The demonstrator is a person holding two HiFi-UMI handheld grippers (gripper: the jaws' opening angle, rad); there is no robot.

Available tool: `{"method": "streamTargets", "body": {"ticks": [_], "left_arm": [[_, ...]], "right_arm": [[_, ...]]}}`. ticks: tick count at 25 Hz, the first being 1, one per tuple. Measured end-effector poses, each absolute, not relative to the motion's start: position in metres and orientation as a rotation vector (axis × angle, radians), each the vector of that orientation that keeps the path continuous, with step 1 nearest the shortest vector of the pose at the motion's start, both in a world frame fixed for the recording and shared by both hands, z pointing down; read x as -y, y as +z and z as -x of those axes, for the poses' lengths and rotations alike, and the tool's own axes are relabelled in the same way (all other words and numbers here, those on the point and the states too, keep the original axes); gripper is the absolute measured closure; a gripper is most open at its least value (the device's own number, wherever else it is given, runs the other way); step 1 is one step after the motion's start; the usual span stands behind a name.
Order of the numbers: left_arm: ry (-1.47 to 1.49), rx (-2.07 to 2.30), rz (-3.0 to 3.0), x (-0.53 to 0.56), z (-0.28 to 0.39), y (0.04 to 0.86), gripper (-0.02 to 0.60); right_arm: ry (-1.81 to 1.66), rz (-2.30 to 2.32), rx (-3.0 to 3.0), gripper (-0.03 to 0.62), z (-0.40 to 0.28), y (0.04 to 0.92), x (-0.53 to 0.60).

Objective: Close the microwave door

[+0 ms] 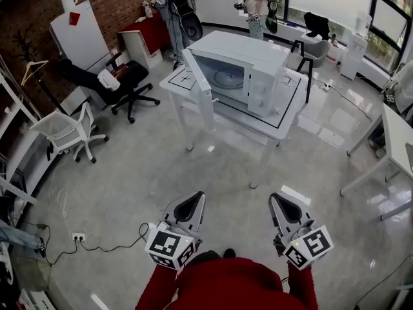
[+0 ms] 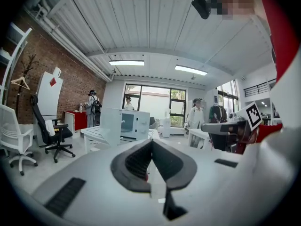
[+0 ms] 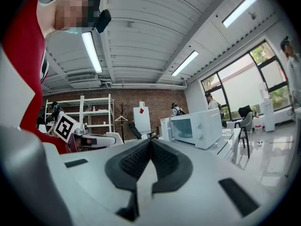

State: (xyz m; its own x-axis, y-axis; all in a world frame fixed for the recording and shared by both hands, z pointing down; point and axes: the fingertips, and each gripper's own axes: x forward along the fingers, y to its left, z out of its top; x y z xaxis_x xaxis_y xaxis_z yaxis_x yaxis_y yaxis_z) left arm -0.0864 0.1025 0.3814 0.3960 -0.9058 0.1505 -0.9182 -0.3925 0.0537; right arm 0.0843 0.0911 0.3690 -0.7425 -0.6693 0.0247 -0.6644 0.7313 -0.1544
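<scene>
A white microwave (image 1: 248,70) stands on a white table (image 1: 287,123) some way ahead of me. Its door (image 1: 197,79) hangs open, swung out to the left, and the turntable shows inside. My left gripper (image 1: 197,197) and right gripper (image 1: 276,199) are held low in front of me, far short of the table, both shut and empty. The left gripper view has the microwave (image 2: 131,124) small beyond the shut jaws of the left gripper (image 2: 151,142). In the right gripper view the microwave (image 3: 196,127) sits to the right of the right gripper (image 3: 150,142).
A black office chair (image 1: 119,82) and a white chair (image 1: 68,131) stand at the left. Cables and a power strip (image 1: 78,237) lie on the floor at lower left. Two people (image 1: 177,8) stand beyond the table. Another white table (image 1: 393,141) is at the right.
</scene>
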Motion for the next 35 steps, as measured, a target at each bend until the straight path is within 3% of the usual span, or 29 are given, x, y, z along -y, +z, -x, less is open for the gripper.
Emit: {"method": "streamTargets", "body": {"ticks": [22, 25, 27, 29, 35], "left_arm": [[0.181, 1.744, -2.437, 0.026, 0.116, 0.379, 0.566], [0.195, 1.755, -2.418, 0.063, 0.124, 0.385, 0.519], [0.249, 1.767, -2.400, 0.086, 0.128, 0.391, 0.432], [0.294, 1.773, -2.400, 0.107, 0.132, 0.394, 0.386], [0.298, 1.622, -2.457, 0.148, 0.126, 0.401, 0.367]], "right_arm": [[-0.218, 1.271, -2.840, 0.580, -0.099, 0.367, 0.021], [-0.238, 1.298, -2.843, 0.580, -0.093, 0.374, 0.050], [-0.263, 1.318, -2.839, 0.579, -0.090, 0.376, 0.068], [-0.271, 1.338, -2.835, 0.579, -0.087, 0.375, 0.086], [-0.316, 1.401, -2.806, 0.579, -0.087, 0.382, 0.129]]}}
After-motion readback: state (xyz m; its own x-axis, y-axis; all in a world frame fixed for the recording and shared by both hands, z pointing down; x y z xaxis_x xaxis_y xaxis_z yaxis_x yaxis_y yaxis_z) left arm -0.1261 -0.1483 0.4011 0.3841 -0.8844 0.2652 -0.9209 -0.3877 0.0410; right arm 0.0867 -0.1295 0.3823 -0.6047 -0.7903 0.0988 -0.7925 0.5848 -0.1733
